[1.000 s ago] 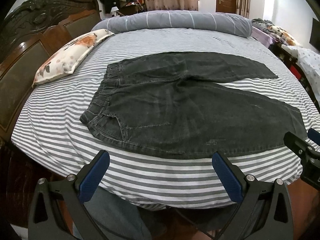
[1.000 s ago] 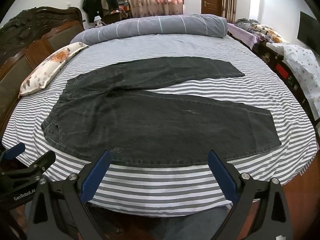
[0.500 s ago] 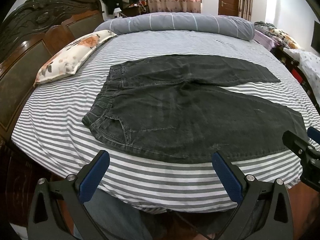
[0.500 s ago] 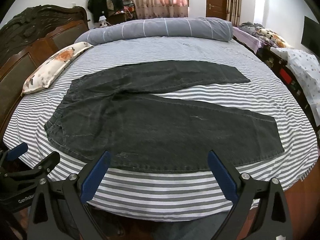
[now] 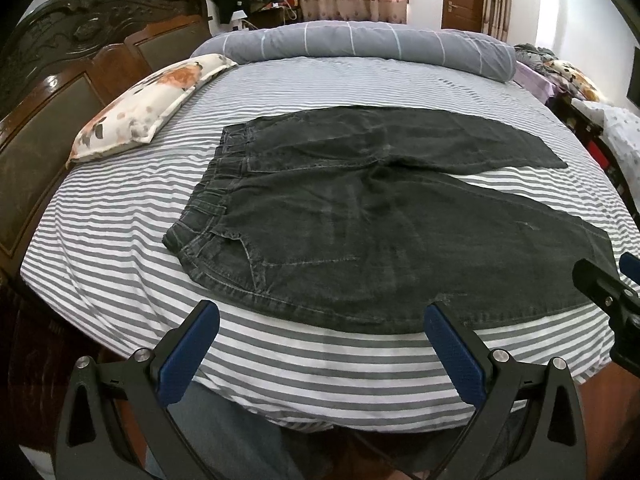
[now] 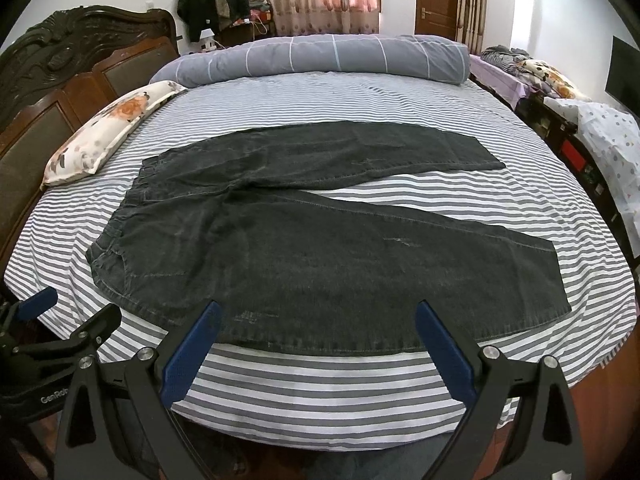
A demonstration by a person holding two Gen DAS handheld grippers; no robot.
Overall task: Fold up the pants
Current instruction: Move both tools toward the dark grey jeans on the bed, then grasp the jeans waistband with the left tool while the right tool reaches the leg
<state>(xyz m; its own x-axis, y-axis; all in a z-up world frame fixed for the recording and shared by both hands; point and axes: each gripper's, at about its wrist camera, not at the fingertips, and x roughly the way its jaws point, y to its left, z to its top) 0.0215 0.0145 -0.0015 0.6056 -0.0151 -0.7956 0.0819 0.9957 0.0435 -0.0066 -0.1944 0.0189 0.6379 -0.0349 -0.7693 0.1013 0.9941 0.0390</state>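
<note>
Only legible writing: white "GenRob…" on the black body of the left gripper (image 6: 68,316), cut off by the frame edge in the right wrist view; rest unreadable.

Pants (image 5: 384,224): dark grey/black washed denim, laid flat on the bed (image 5: 120,264), waistband twd the headboard (image 5: 60,92) side, legs splayed in a V w/ a wedge of sheet showing between them. Elasticated, gathered waistband w/ belt loops, pale contrast stitching round the pocket, small light scuffs on the near leg. Near leg's edge lies close to the bed's front edge.

Bed sheet: grey/white horizontal stripes, smooth cotton look. Headboard: dark carved wood, glossy, w/ padded panels. Floral pillow (image 5: 148,108), cream w/ orange blooms, flat rectangle by the headboard. Long rolled duvet (image 5: 360,46), grey w/ thin white grid lines, lies across the far side.

Left gripper (image 5: 320,344): black frame, blue textured pads, jaws wide apart, holding nothing, above the bed's front edge, short of the pants. Right gripper (image 6: 316,344): same build, jaws spread wide, empty, tips just over the near leg's hem edge, contact not clear.
</note>
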